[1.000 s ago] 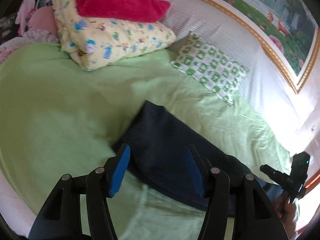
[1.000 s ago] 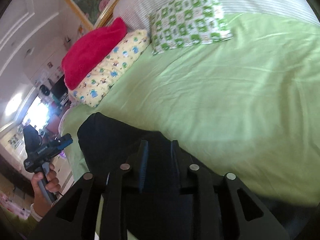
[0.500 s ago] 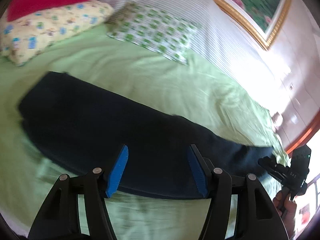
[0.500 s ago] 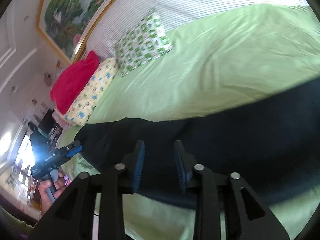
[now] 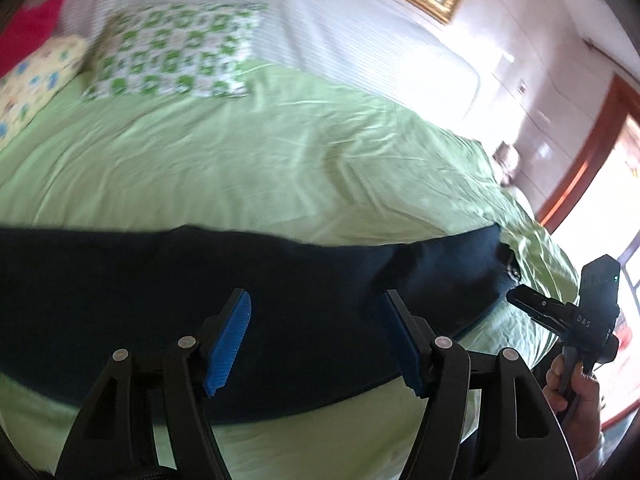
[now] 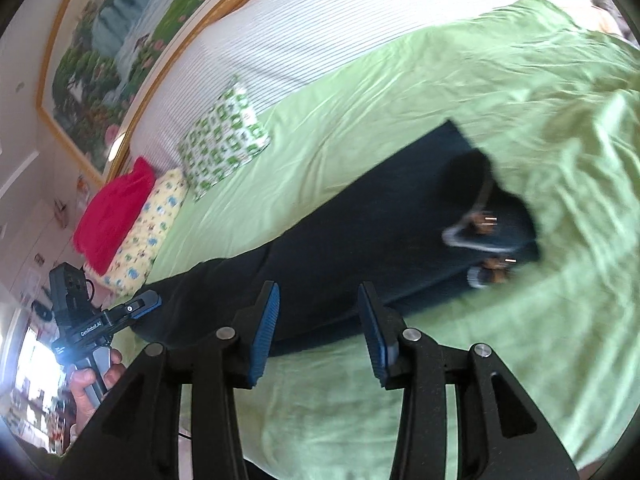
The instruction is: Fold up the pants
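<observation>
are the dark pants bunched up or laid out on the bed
Laid out: the dark pants stretch in one long flat strip across the green bed sheet. How many layers lie stacked cannot be told.

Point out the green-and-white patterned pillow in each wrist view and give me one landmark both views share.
Left wrist view: the green-and-white patterned pillow lies upper left, against the striped headboard.
Right wrist view: the same pillow sits left of centre, at the headboard's foot.
Shared landmark: the dark pants stretched across the green sheet.
</observation>
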